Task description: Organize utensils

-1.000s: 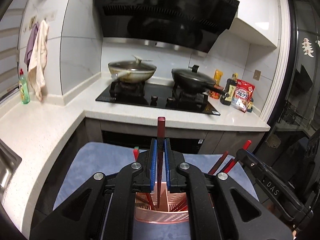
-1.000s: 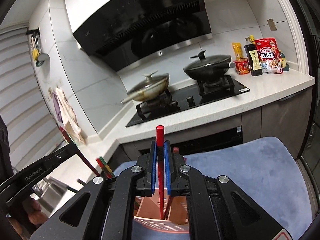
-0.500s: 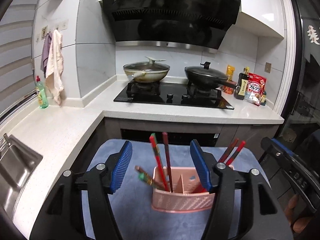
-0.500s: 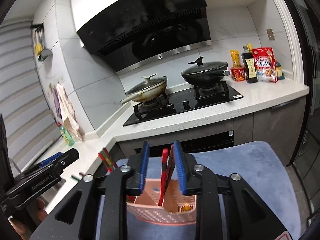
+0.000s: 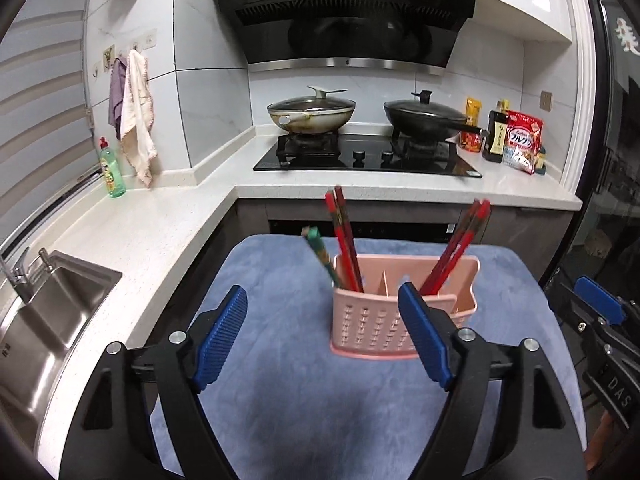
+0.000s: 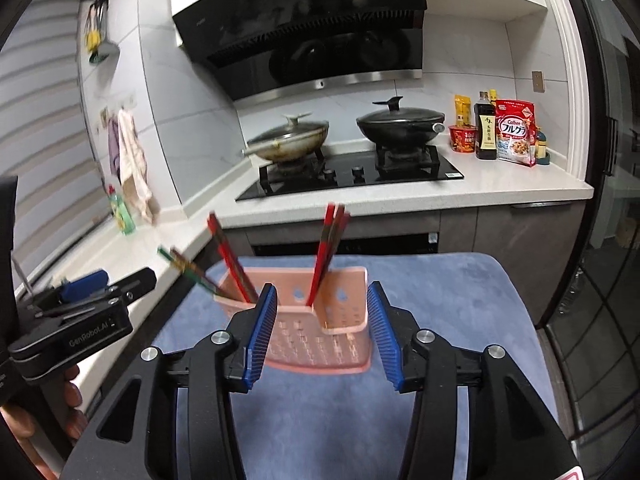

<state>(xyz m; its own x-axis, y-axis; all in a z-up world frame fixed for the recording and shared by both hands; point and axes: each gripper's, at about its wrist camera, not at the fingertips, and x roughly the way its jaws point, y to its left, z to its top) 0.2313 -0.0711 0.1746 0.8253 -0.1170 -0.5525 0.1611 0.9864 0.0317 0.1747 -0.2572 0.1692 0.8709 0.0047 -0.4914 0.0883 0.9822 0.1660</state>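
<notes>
A pink perforated utensil holder (image 5: 372, 322) (image 6: 320, 340) stands on a blue mat (image 5: 288, 392) (image 6: 440, 300). Red chopsticks (image 5: 345, 236) lean in its left compartment beside a green-tipped pair (image 5: 318, 248). More red chopsticks (image 5: 460, 248) (image 6: 330, 248) lean in its right compartment. My left gripper (image 5: 324, 336) is drawn back from the holder, its jaws opening wide with nothing between them. My right gripper (image 6: 322, 332) is also back from the holder with jaws opening; nothing is held between its blue pads (image 6: 262, 332).
Behind the mat, a white L-shaped counter (image 5: 160, 232) carries a black hob (image 5: 368, 158) with two lidded pans. A steel sink (image 5: 44, 320) lies at left. Bottles and packets (image 5: 508, 140) stand at the back right. A hand (image 6: 48, 412) holds the left gripper.
Both grippers let go of the red chopsticks they held upright over the holder, opened, and pulled back. The chopsticks now lean inside the holder's compartments.
</notes>
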